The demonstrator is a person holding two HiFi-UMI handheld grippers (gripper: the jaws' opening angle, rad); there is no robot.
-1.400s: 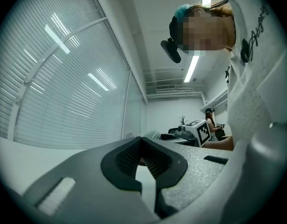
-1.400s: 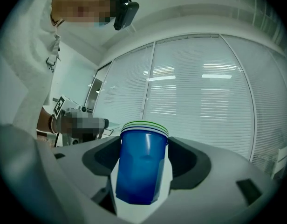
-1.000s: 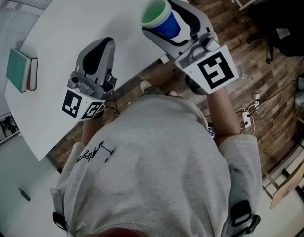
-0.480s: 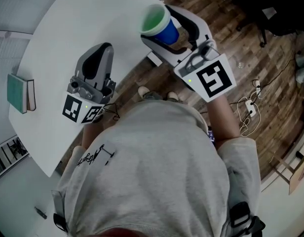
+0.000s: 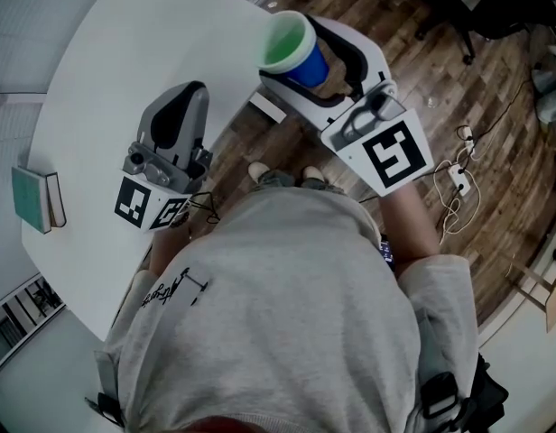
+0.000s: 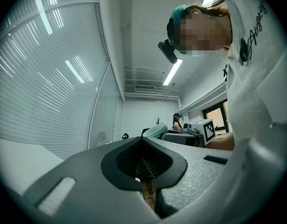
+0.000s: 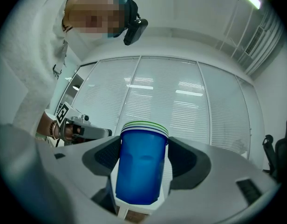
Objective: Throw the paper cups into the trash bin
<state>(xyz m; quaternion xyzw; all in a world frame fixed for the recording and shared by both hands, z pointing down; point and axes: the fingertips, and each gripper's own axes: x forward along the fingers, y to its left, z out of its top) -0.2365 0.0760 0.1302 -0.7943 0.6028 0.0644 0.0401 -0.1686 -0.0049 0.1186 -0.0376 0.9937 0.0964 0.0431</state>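
The left gripper points forward and tilts upward, its jaws pressed together with nothing between them. The right gripper reaches farther out, jaws clamped on the stack of paper cups, and the right forearm is bare. The left forearm seems tucked under the chest and is mostly hidden.

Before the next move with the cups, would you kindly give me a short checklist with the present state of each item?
1. Right gripper shut on the blue paper cups: ok.
2. Cups' open end facing up: ok.
3. Left gripper shut with nothing in it: ok.
4. Trash bin in sight: not ok, no view shows it.
5. Number of nested cups: cannot tell, though several rims show.
6. Book well apart from both grippers: ok.
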